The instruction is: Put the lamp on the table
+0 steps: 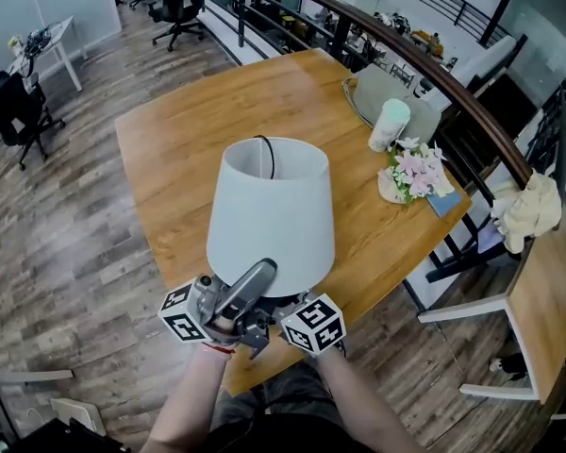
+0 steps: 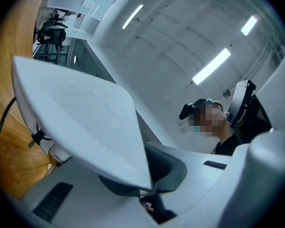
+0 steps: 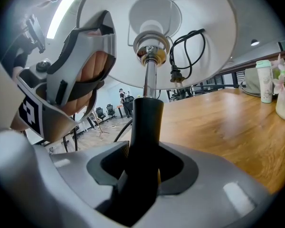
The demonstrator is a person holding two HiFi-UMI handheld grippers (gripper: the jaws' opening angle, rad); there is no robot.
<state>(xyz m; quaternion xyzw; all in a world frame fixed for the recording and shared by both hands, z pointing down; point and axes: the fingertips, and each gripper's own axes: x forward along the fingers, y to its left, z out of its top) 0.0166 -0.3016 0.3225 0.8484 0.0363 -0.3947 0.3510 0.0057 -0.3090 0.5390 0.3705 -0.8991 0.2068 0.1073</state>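
The lamp's white shade point(image 1: 274, 210) hangs over the front part of the wooden table point(image 1: 170, 149), just above the near edge. My left gripper point(image 1: 255, 286) is shut on the shade's lower rim; in the left gripper view the thin shade edge point(image 2: 85, 122) runs into the closed left gripper point(image 2: 149, 189). My right gripper point(image 1: 288, 308) sits under the shade. In the right gripper view the right gripper point(image 3: 142, 175) is shut on the lamp's black stem point(image 3: 146, 127), below the metal socket. A black cord with plug point(image 3: 180, 56) is coiled inside the shade point(image 3: 199, 13). The lamp's base is hidden.
On the table's far right stand a white tumbler point(image 1: 390, 124), a pot of pink flowers point(image 1: 410, 170) and a grey bag point(image 1: 377, 88). A dark railing point(image 1: 434, 74) runs behind. A side table with a crumpled cloth point(image 1: 528, 206) stands to the right, office chairs point(image 1: 174, 3) at the back.
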